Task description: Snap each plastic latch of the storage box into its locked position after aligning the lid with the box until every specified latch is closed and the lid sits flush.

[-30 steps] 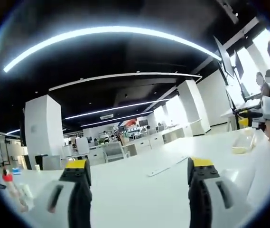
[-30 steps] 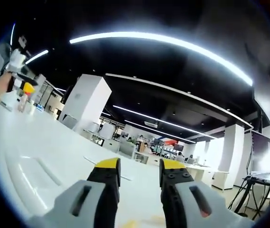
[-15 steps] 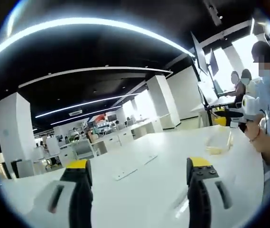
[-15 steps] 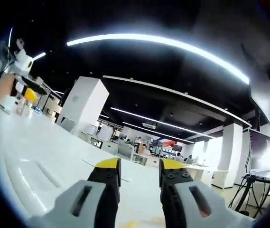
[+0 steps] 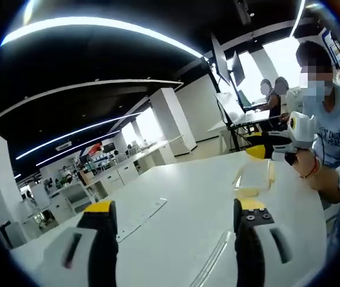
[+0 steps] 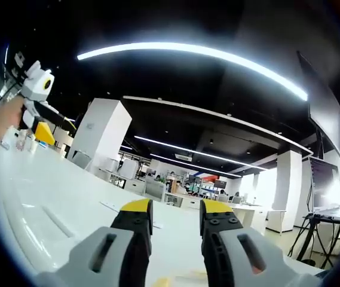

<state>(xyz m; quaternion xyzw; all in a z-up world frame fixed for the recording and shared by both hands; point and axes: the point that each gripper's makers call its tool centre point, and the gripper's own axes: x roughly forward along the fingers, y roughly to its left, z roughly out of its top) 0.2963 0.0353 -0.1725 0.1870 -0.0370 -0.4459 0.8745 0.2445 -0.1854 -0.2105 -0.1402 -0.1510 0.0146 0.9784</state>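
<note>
Step in hand: approach, judged; no latch touched yet and nothing held. Left gripper: jaws wide apart, empty, held low over the white table. Right gripper: jaws a narrow gap apart, nothing between them, also low over the table. Storage box: clear plastic with a yellowish base, seen in the left gripper view standing on the table well beyond the jaws, near the person's hand; whether its lid sits flush or its latches are shut is too small to tell. Next move, judged: bring both grippers over to the box, check the lid's fit, then press a latch. Other items: a flat white strip lying on the table ahead of the left jaws. Room: open office, dark ceiling with long curved light strips, white pillars, desks and monitors behind
</note>
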